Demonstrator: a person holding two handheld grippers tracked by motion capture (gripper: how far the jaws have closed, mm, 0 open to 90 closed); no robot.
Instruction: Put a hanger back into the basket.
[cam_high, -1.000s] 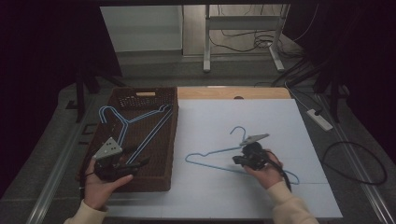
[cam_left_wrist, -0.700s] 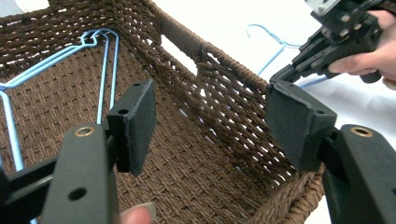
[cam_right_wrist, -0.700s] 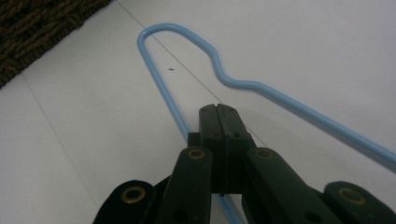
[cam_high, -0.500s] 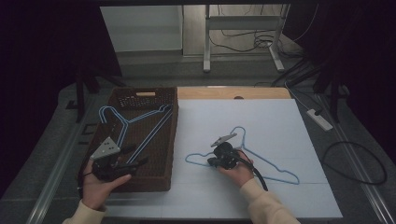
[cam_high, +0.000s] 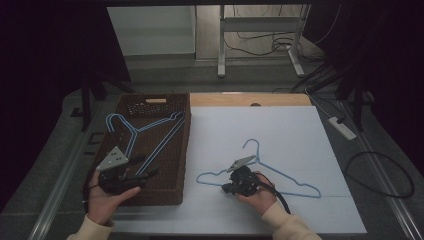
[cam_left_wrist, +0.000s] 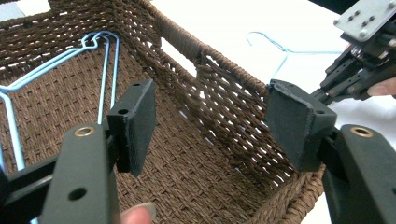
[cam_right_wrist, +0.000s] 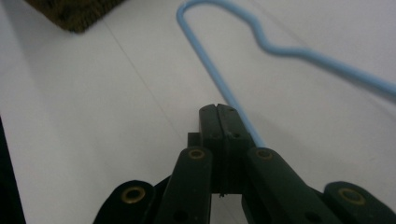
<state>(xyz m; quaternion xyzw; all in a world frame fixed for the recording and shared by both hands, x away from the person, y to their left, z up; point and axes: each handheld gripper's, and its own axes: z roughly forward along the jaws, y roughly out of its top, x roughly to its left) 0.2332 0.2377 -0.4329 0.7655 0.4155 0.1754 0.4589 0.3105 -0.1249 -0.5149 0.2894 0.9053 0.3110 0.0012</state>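
Observation:
A blue wire hanger (cam_high: 286, 180) lies flat on the white table sheet (cam_high: 285, 125). My right gripper (cam_high: 226, 187) rests low on the sheet by the hanger's lower bar and points at its left shoulder. In the right gripper view the right gripper (cam_right_wrist: 219, 112) is shut with nothing between its jaws, and the hanger's wire (cam_right_wrist: 208, 58) runs past its right jaw. A brown woven basket (cam_high: 187, 150) at the left holds blue hangers (cam_high: 132, 132). My left gripper (cam_high: 144, 175) hovers open over the basket's near end; in its own view the left gripper (cam_left_wrist: 210, 102) is spread wide above the basket floor.
The basket's near-right wall (cam_left_wrist: 224, 88) stands between the two grippers. A white power strip (cam_high: 342, 127) and a looped black cable (cam_high: 380, 175) lie off the table's right side. A wooden strip (cam_high: 250, 99) borders the sheet's far edge.
My right gripper has slid left along the table hanger and sunk a little toward me. The hanger itself has stayed put. The left hand has not moved.

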